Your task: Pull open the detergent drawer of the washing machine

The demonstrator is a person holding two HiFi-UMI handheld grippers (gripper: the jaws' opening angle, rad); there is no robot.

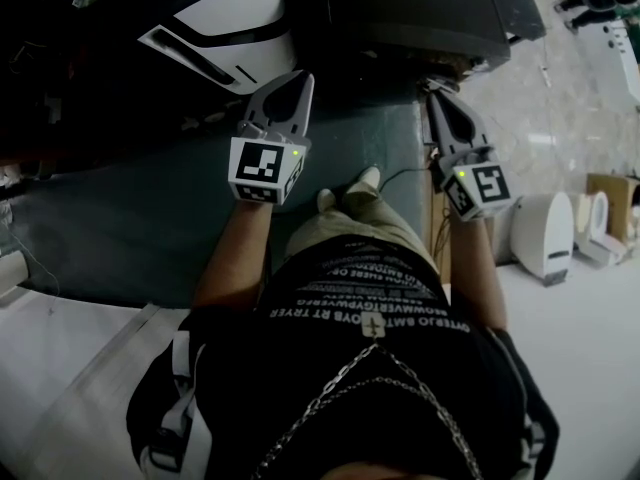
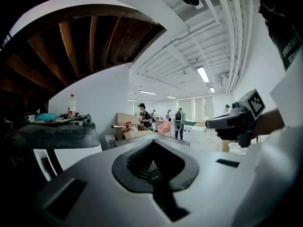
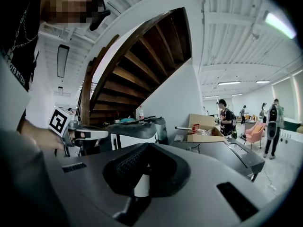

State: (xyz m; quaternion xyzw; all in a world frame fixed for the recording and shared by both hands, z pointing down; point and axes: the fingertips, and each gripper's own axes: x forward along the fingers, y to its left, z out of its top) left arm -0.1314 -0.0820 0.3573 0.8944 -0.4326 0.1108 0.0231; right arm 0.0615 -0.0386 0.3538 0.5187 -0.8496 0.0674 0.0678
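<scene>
Holds two grey plastic grippers out ahead, side by side and well apart, each with a white cube of black square markers at its rear. Has the left gripper (image 1: 300,80) with its fingers pressed fully together and nothing between them; same for the right gripper (image 1: 433,96), fingers shut tight and empty. Faces a white washing machine (image 1: 235,28) with a rounded dark grey top and a black curved band across its front, standing ahead and to the left under a brown wooden staircase (image 2: 71,46). Points the left gripper toward that machine's near corner, close to it yet apart from it in both gripper views. Finds a narrow white-edged dark strip (image 1: 190,56) high on the front, but cannot tell whether this is the detergent drawer. Carries on the dark top a clear plastic bottle with a red cap (image 2: 71,105) and a teal bundle (image 2: 46,117). Sets the right gripper before a dark grey flat-topped unit (image 1: 430,13) beside the machine, with an open brown cardboard box (image 3: 203,126) behind it.
</scene>
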